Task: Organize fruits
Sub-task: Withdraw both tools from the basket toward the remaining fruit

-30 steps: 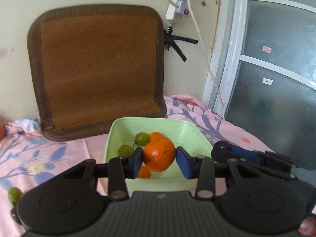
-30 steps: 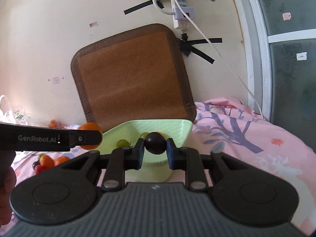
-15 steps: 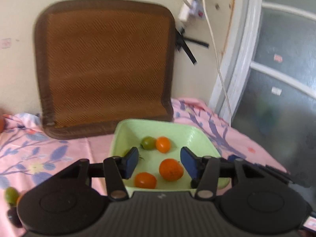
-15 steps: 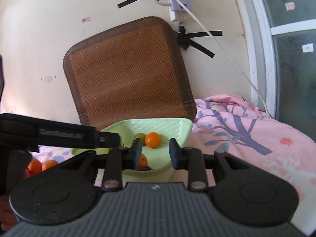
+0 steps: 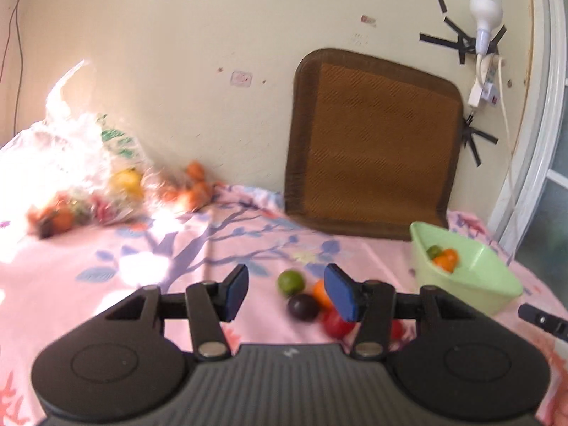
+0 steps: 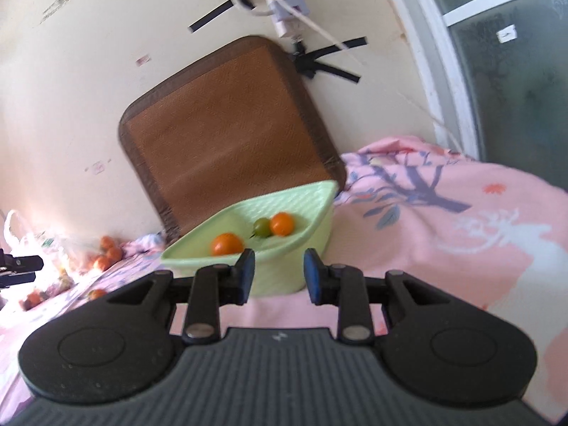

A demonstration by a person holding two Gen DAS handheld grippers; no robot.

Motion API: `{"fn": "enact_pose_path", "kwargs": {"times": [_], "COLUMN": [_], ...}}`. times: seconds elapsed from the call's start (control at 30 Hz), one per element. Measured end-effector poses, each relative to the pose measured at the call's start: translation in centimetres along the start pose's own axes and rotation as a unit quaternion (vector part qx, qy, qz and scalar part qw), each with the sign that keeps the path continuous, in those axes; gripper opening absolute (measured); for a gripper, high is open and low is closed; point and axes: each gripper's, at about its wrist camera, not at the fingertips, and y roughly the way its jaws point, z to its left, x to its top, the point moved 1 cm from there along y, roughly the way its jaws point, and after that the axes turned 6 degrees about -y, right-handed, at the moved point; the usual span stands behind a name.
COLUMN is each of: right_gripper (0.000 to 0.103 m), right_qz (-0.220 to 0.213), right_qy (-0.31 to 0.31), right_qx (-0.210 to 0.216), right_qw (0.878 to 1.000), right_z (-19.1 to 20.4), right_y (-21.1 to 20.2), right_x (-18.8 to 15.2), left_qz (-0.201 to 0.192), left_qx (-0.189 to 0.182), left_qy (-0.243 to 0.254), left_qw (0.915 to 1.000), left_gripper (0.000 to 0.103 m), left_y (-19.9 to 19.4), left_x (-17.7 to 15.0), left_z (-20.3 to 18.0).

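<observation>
Your left hand-held gripper is released and empty, its blue pads apart above the pink floral cloth, with a green fruit, a dark plum, an orange fruit and a red one lying loose just beyond and partly behind its right pad. Your right hand-held gripper is also released and holds nothing, its pads parted in front of the green bowl. That bowl holds two orange fruits and a small green one.

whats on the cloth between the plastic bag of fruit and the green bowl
In the left wrist view, a small cluster of loose fruit lies between the plastic bag and the green bowl: a green one, a dark plum-coloured one, an orange one and a red one.
</observation>
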Motion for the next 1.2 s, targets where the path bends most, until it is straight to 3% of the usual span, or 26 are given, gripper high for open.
{"fn": "enact_pose_path", "kwargs": {"times": [0.3,0.43,0.53,1.2], "right_gripper": [0.033,0.033,0.033,0.033], "right_qz": [0.052,0.075,0.083,0.091], "right_qy": [-0.06,-0.05,-0.02,-0.028], "right_qx": [0.073,0.082,0.086,0.092], "right_qw": [0.994,0.993,0.993,0.991], "right_z": [6.5,6.7,5.9,6.3], "right_y": [0.0,0.7,1.1,1.2], "right_x": [-2.0,-2.2,-2.2,-2.4], "left_qz": [0.032,0.048,0.029,0.015], "left_qx": [-0.049,-0.074,-0.084,-0.079], "left_qy": [0.036,0.046,0.048,0.038], "left_qw": [0.9976,0.995,0.9949,0.996], "left_gripper": [0.048,0.047,0.046,0.046], "left_y": [0.9,1.2,0.7,0.4], "left_x": [-3.3,-5.0,-5.0,-4.9], "left_z": [-2.2,-3.0,-2.9,-2.5]}}
